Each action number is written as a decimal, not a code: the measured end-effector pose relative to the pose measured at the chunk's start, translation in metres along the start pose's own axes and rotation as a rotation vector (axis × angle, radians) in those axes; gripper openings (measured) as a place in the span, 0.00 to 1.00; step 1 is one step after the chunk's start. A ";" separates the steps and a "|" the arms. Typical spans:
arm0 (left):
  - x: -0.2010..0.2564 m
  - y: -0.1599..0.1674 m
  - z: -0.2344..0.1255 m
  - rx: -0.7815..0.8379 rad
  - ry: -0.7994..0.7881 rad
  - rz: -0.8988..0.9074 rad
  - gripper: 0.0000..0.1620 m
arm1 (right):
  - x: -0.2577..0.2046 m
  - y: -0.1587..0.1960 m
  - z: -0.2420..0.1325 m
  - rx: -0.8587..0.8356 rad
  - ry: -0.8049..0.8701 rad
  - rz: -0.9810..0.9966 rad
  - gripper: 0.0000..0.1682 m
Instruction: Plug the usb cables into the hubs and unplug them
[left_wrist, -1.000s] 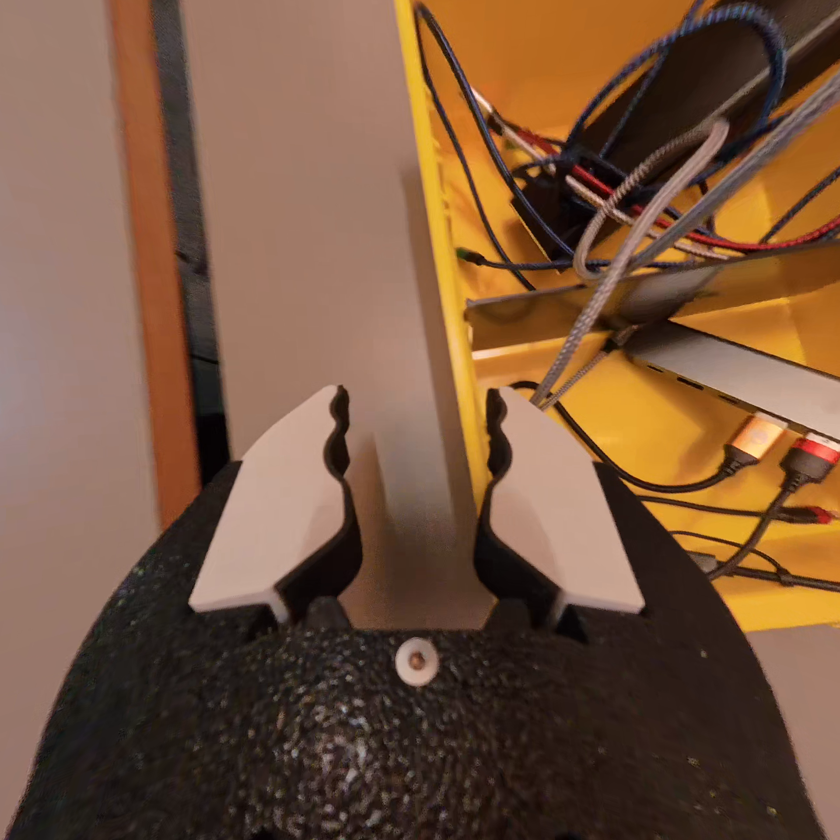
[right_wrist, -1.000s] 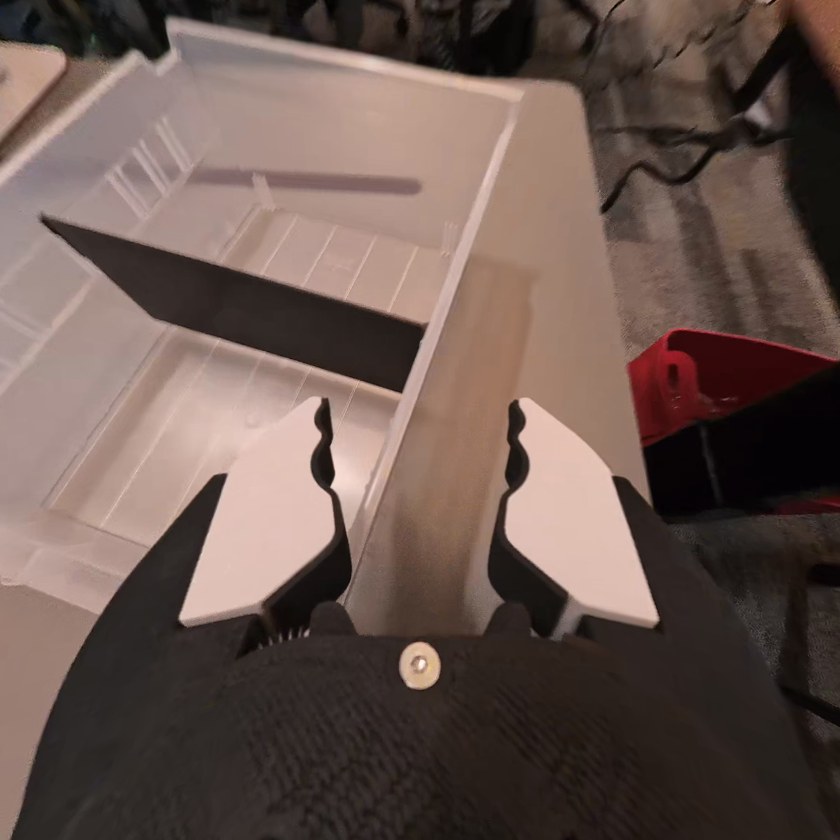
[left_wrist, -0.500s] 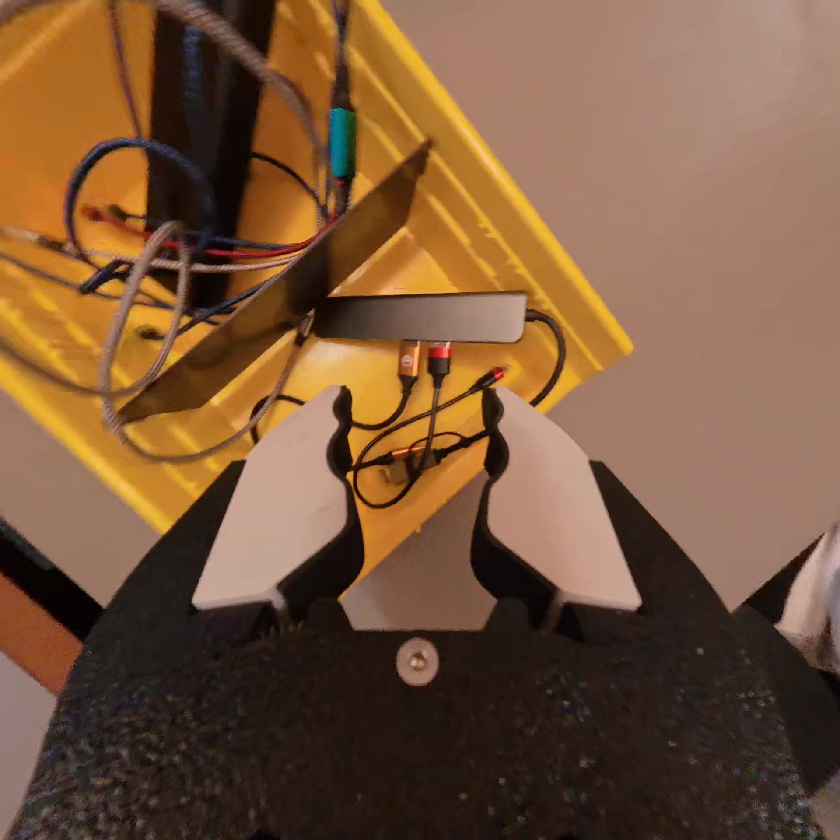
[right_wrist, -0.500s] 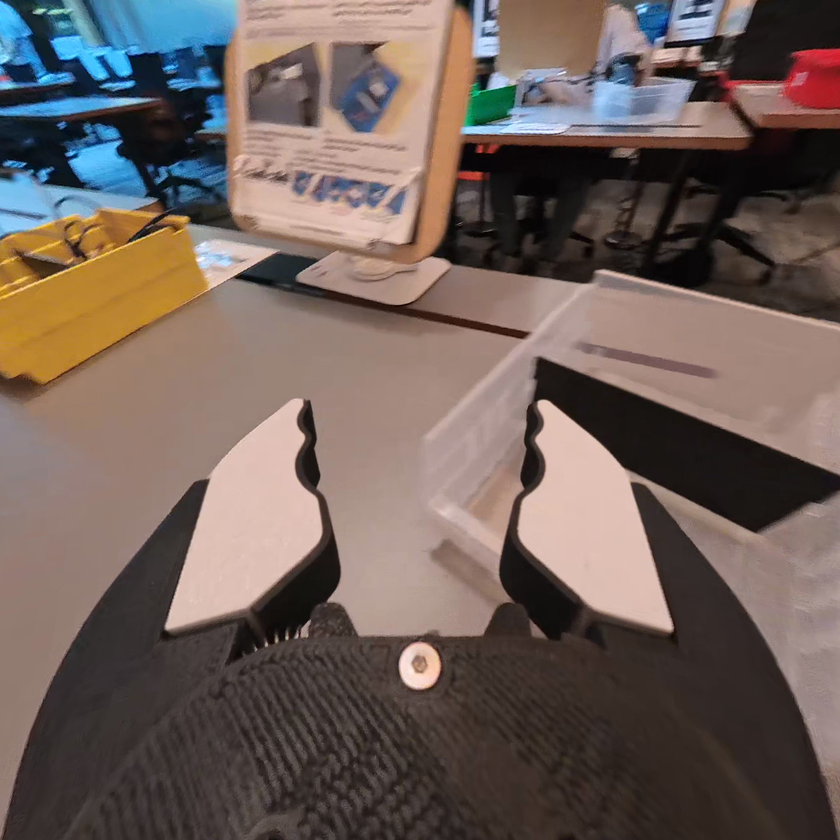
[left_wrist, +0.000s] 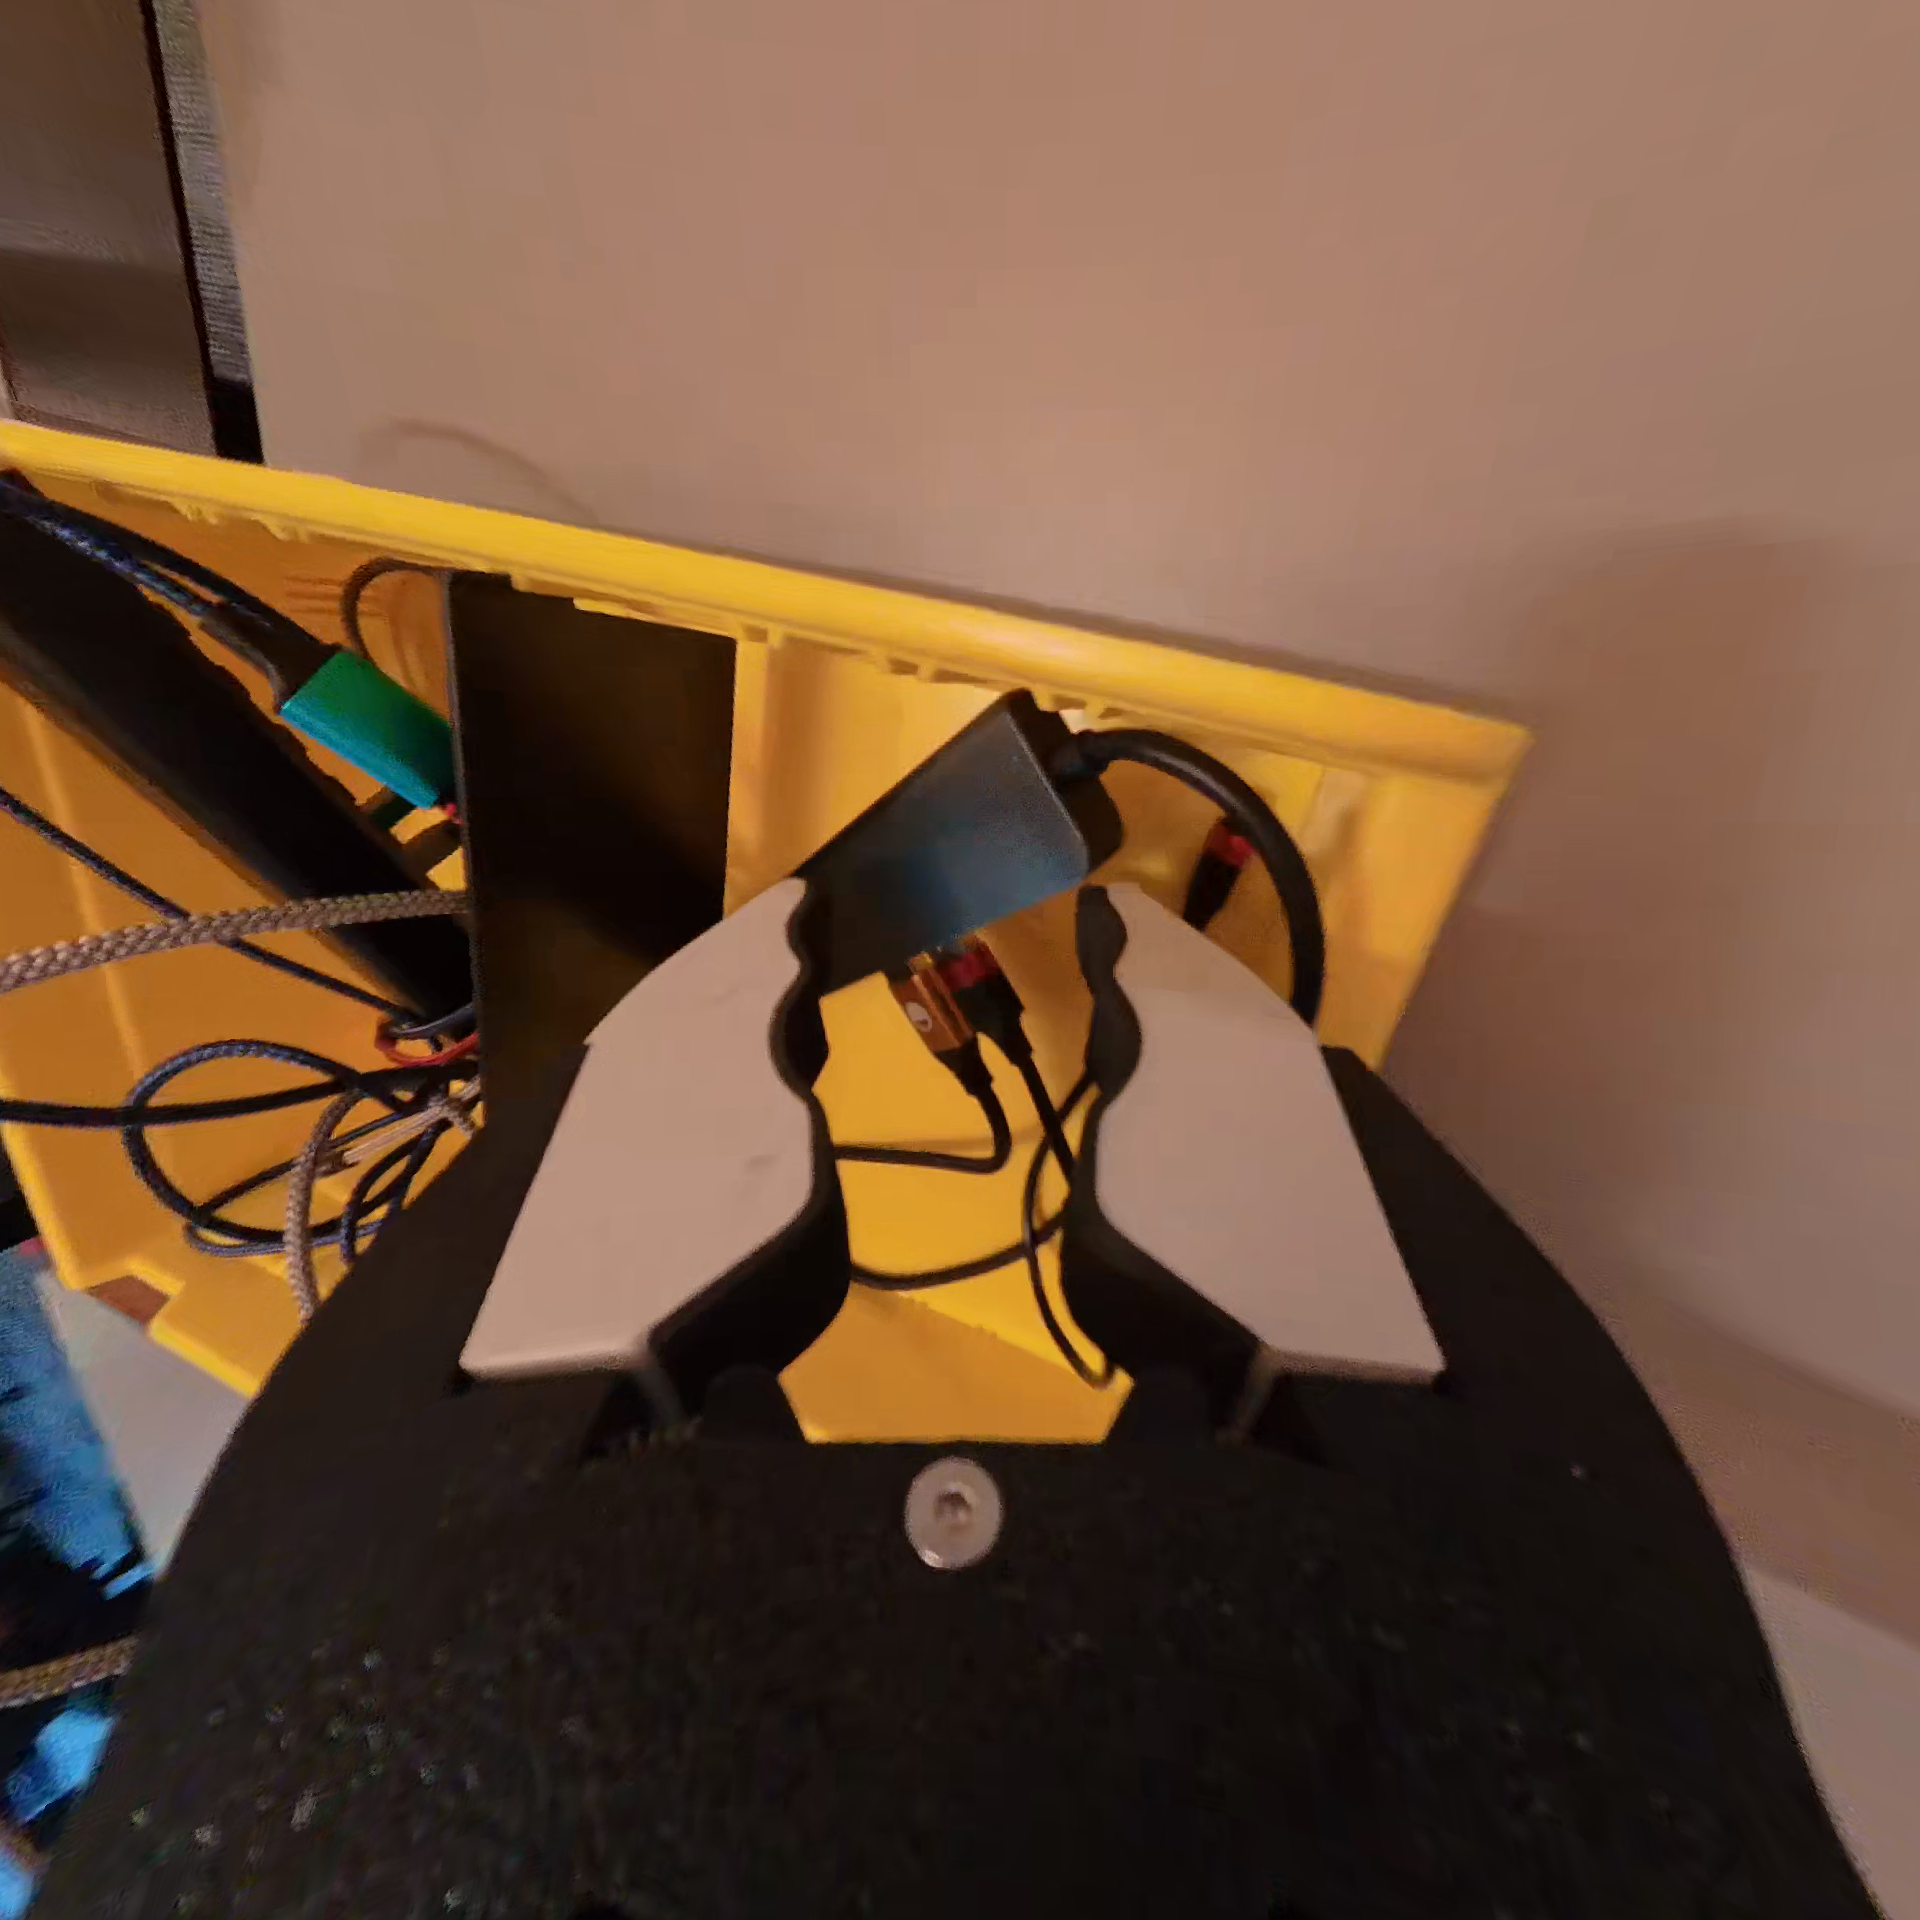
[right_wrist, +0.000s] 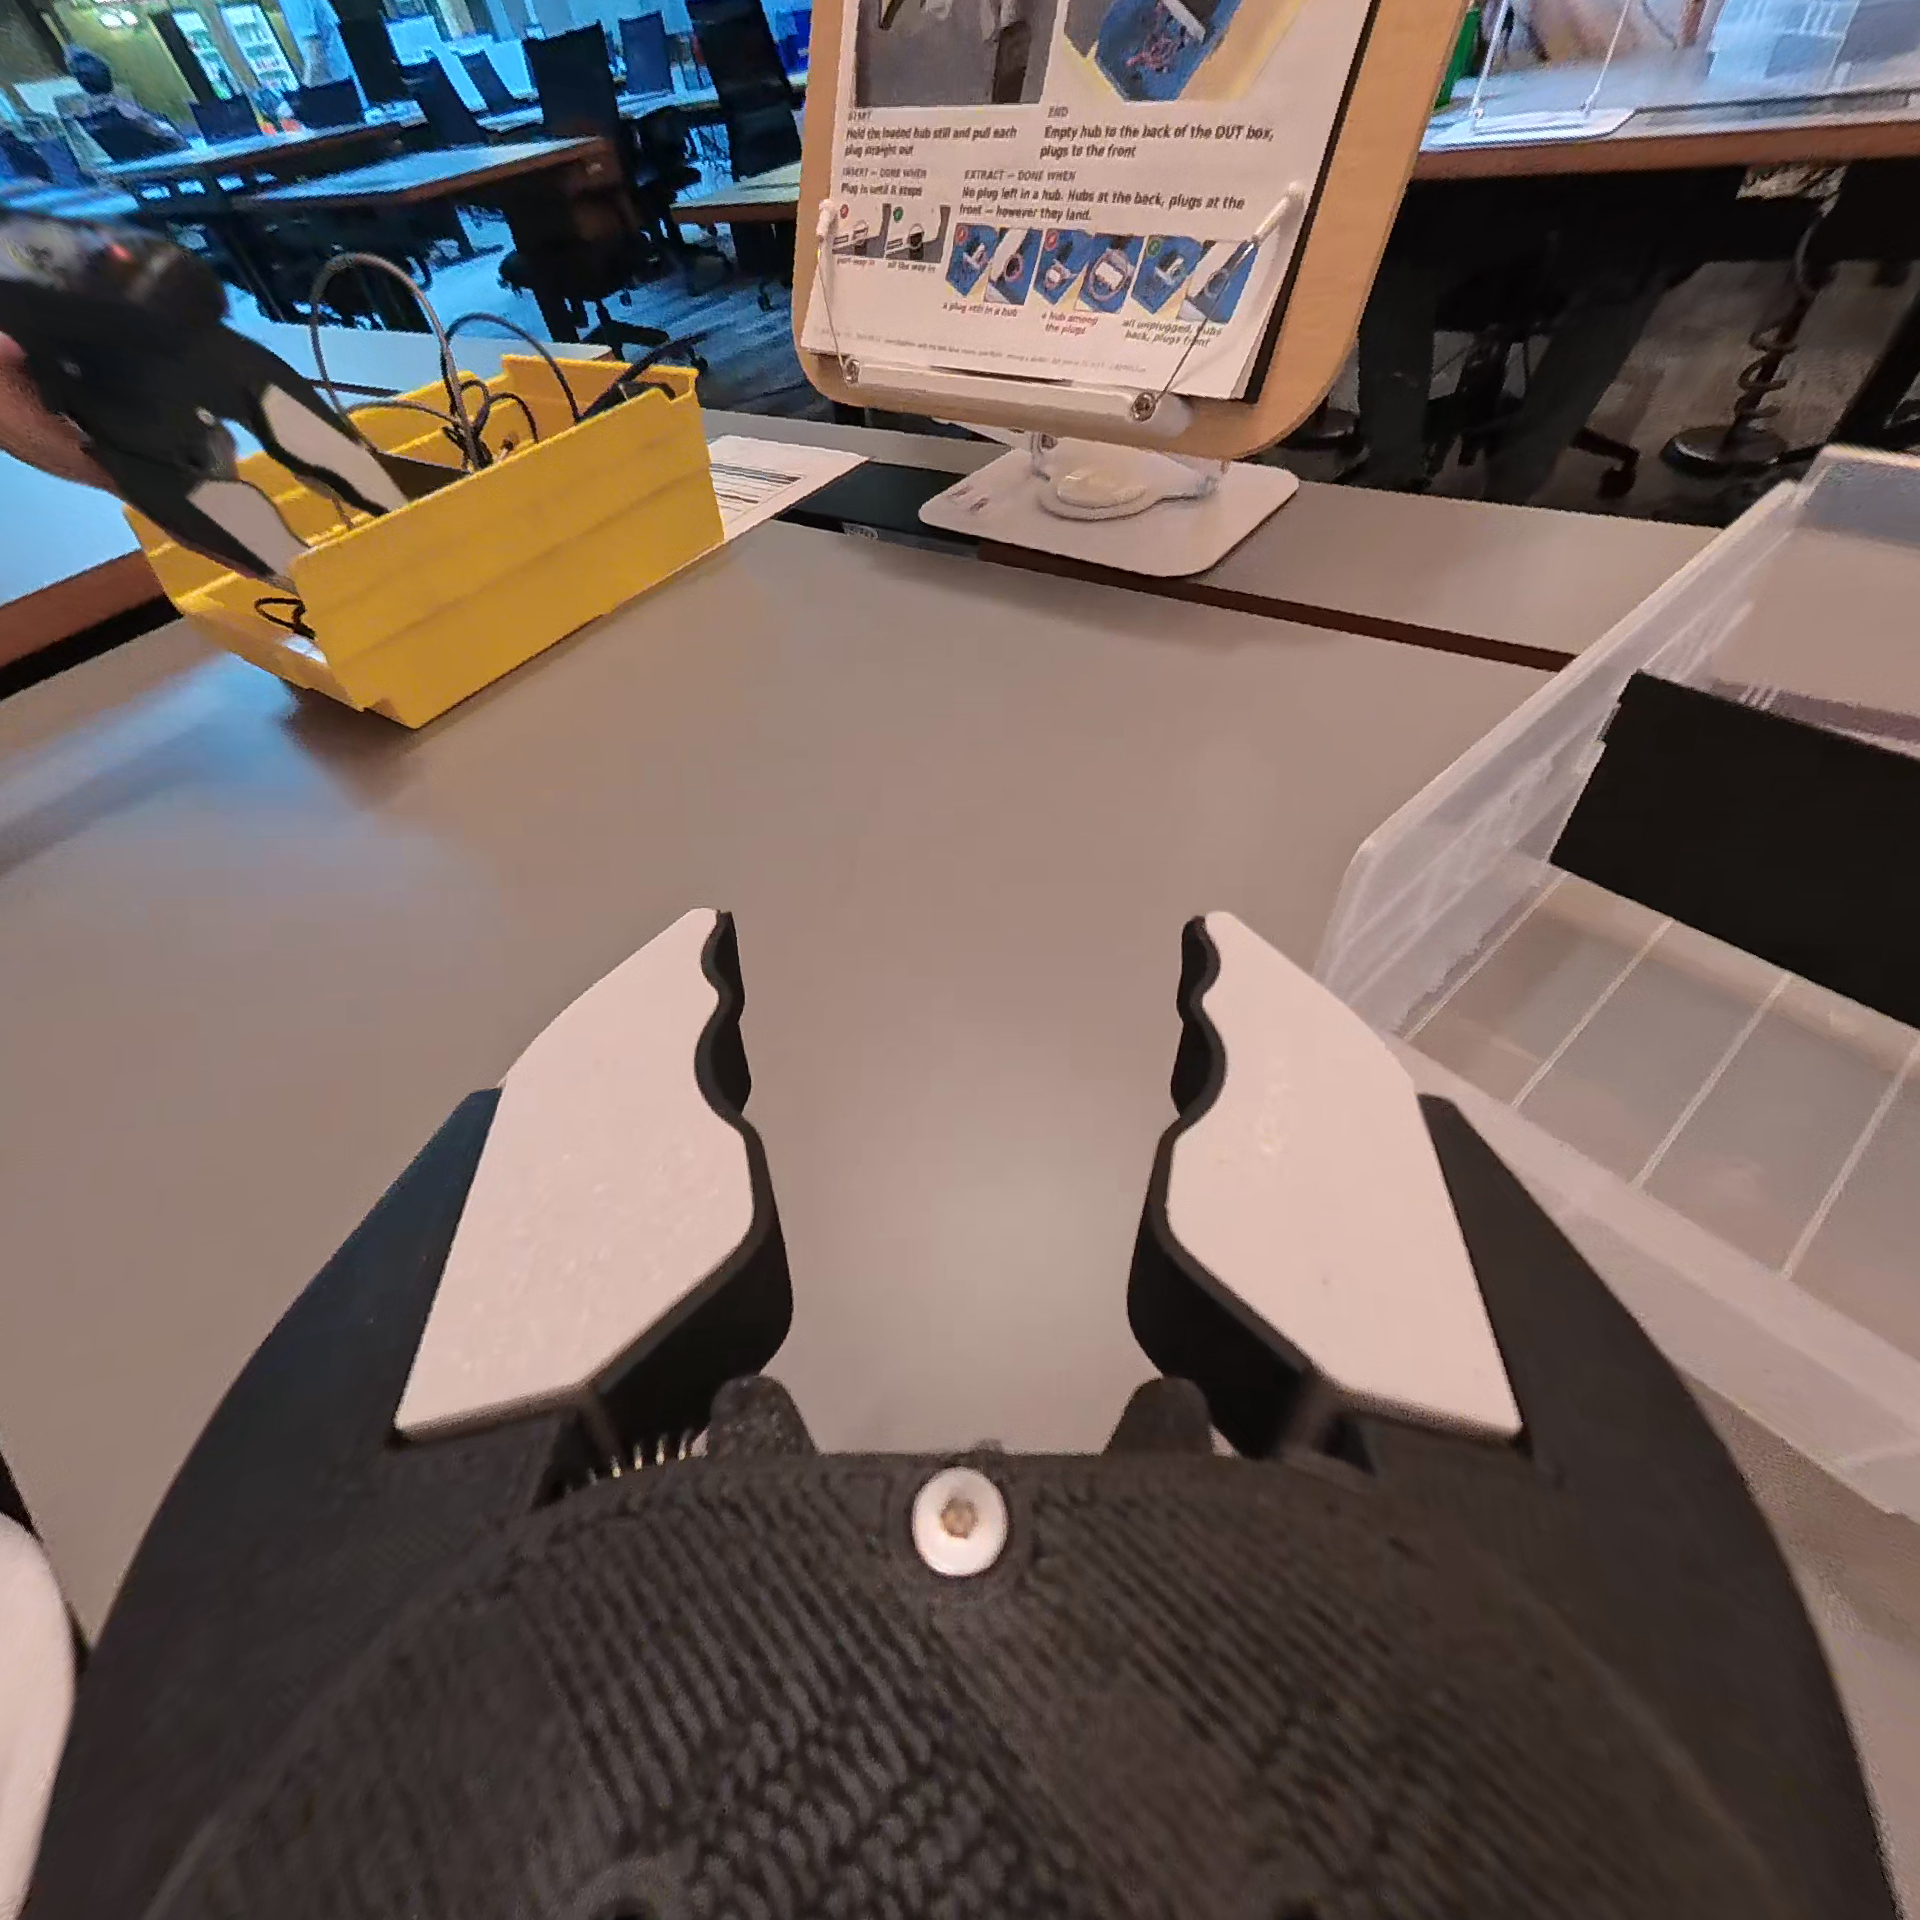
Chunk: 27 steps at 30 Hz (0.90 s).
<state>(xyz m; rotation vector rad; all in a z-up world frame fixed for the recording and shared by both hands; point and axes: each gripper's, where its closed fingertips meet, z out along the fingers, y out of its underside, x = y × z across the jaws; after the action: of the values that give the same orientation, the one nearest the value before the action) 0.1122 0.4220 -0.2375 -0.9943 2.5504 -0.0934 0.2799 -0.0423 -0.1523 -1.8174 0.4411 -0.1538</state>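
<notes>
A yellow bin (left_wrist: 1039, 644) holds a grey USB hub (left_wrist: 966, 842) with an orange plug (left_wrist: 935, 1023) and a red plug (left_wrist: 975, 971) in its ports, their black cables trailing below. My left gripper (left_wrist: 945, 914) is open and reaches into the bin, its tips just at the hub's near end, jaws apart around the plugs. A green plug (left_wrist: 374, 727) and tangled braided cables (left_wrist: 260, 1122) lie behind a black divider (left_wrist: 582, 821). My right gripper (right_wrist: 956, 935) is open and empty above the grey table. From there the yellow bin (right_wrist: 499, 582) and the left gripper (right_wrist: 249, 457) show far left.
A clear plastic bin (right_wrist: 1662, 997) with a black divider stands at the right of the grey table (right_wrist: 831, 790). An instruction board on a stand (right_wrist: 1101, 208) is at the back. A paper sheet (right_wrist: 769, 483) lies beside the yellow bin. Desks and chairs are behind.
My left gripper has swung down and in, closer to the hub in the yellow bin. My right gripper has turned from the clear bin to face the table centre and opened wider.
</notes>
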 end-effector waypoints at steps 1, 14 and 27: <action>-0.003 0.002 0.005 -0.009 -0.038 0.015 0.25 | -0.002 0.001 -0.001 0.002 -0.007 0.009 0.48; -0.038 -0.013 -0.087 -0.024 -0.819 0.219 0.07 | -0.093 -0.032 0.059 0.068 -0.299 0.104 0.41; 0.062 -0.204 -0.183 0.234 -1.027 0.675 0.06 | -0.244 -0.100 0.124 0.023 -0.904 0.474 0.40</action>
<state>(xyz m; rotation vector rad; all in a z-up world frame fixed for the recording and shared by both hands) 0.1293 0.2139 -0.0494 0.0132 1.7093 0.2433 0.1178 0.1833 -0.0646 -1.5181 0.1982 0.9477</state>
